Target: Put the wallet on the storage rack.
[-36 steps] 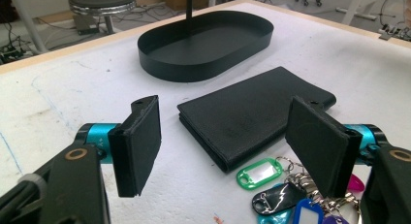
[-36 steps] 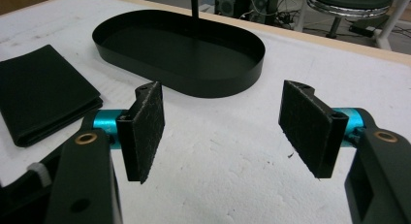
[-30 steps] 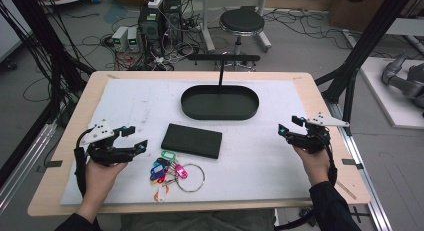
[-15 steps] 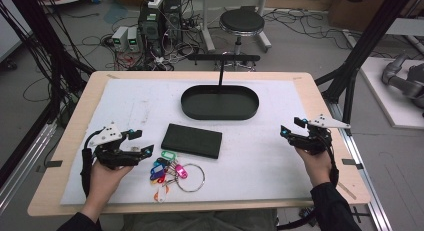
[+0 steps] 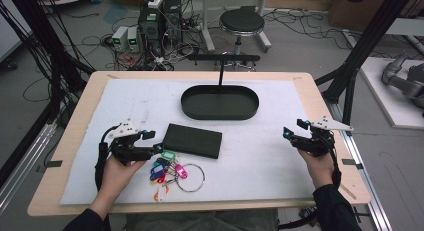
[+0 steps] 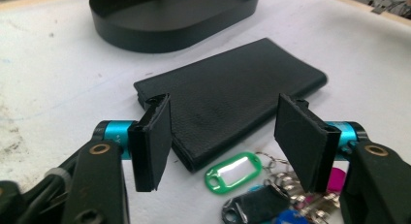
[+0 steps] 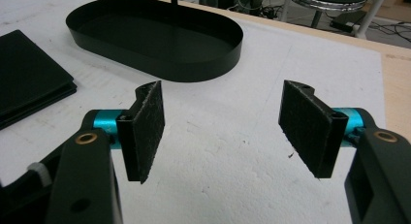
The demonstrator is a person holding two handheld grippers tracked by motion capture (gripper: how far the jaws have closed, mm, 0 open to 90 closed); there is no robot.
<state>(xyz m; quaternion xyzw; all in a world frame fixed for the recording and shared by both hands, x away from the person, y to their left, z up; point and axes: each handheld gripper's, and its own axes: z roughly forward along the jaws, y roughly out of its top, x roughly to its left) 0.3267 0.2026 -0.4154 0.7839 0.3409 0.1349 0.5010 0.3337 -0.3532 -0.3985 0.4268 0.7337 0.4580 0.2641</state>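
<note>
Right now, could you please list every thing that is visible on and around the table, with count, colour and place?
Wallet: one, black, table middle, near the left gripper's tips.
Key tags on a ring: one bunch, green, blue, pink, orange, in front of the wallet.
Tray: one, black, oval, far middle.
Table cover: one, white.
Stool: one, black, on the floor behind the table.
Left gripper: black, open, jaws just closing a little, nothing clamped.
Right gripper: black, open, above bare cover at the right.

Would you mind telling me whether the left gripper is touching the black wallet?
Apart. In the left gripper view, the left gripper has its pads open, short of the black wallet, with white mat between.
</note>
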